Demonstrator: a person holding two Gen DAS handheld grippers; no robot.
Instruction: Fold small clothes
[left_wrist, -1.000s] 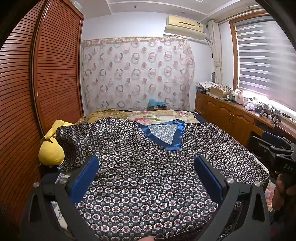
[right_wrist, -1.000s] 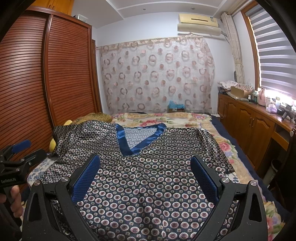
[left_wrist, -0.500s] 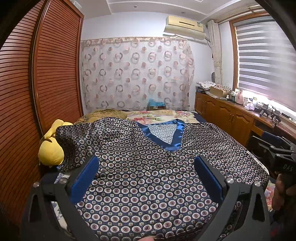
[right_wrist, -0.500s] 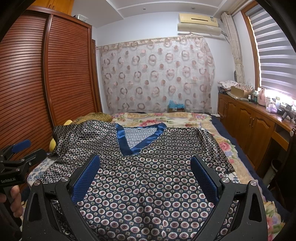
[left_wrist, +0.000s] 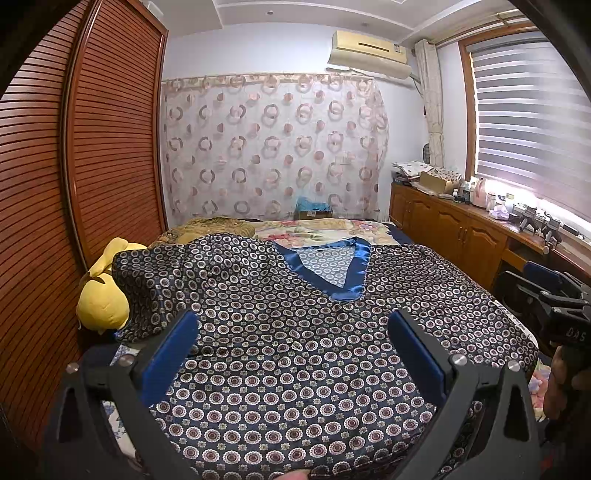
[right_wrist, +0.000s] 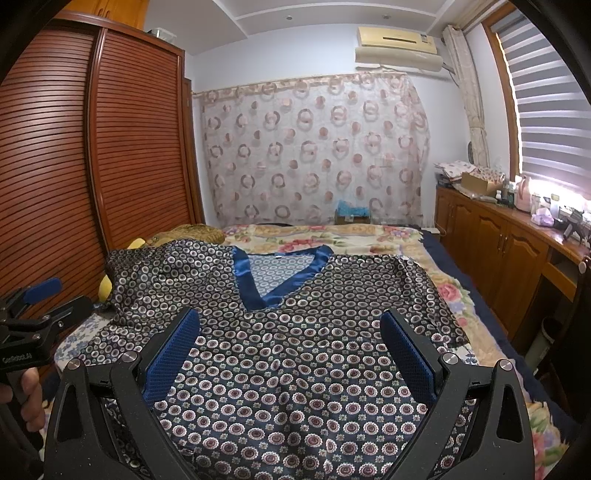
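We hold both grippers above the near hem of a satin V-neck top (left_wrist: 295, 332), which lies spread face-up on the bed (right_wrist: 369, 240), its blue-trimmed neckline (right_wrist: 277, 280) pointing away from us. The left gripper (left_wrist: 295, 343) has its blue-padded fingers (left_wrist: 170, 354) spread wide, with nothing between them; the cloth sits below and ahead of the pads, not pinched. The right gripper (right_wrist: 291, 347) is likewise wide apart and empty, hovering over the body of the top just short of the V.

We judge the fabric light, limp and slick: it should slide on itself and on the floral bedspread (right_wrist: 454, 291), and a shallow pinch may let it slip out. So we would take a good bite of cloth at an edge rather than the flat middle.

Beyond the left fingers' left pad, the far sleeve (left_wrist: 155, 280) is bunched and rumpled against a yellow plush toy (left_wrist: 101, 299); that sleeve likely wants straightening first. The other sleeve (right_wrist: 424, 295), off past the right fingers' right pad, lies flatter. The hem corners nearest the fingers look like the best holds.
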